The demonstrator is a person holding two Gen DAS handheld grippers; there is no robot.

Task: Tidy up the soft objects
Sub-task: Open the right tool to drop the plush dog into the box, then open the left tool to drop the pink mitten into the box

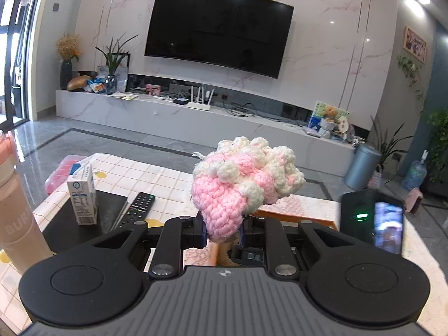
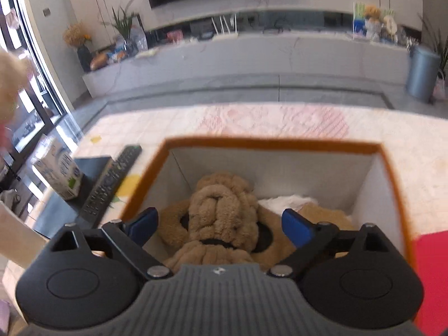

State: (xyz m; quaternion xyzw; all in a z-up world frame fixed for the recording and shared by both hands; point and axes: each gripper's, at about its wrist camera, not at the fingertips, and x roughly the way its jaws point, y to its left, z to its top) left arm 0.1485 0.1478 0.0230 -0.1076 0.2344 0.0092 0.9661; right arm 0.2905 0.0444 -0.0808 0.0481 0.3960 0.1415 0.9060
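My left gripper [image 1: 224, 231] is shut on the lower end of a pink and white crocheted soft toy [image 1: 243, 179], which stands up above the jaws over the table. In the right wrist view my right gripper [image 2: 221, 224] is open, its blue pads [image 2: 296, 226] spread wide over an orange-rimmed box [image 2: 274, 143] with white walls. A brown plush dog [image 2: 221, 218] lies in the box between the pads, which do not touch it. Something white and a tan plush [image 2: 291, 201] lie behind it in the box.
On the tiled tablecloth [image 1: 156, 176] to the left stand a milk carton [image 1: 83, 196], a black notebook [image 1: 109, 204] and a TV remote [image 1: 138, 208]. A pink tumbler [image 1: 16, 218] is at the far left, a black device with a phone [image 1: 375, 218] at the right.
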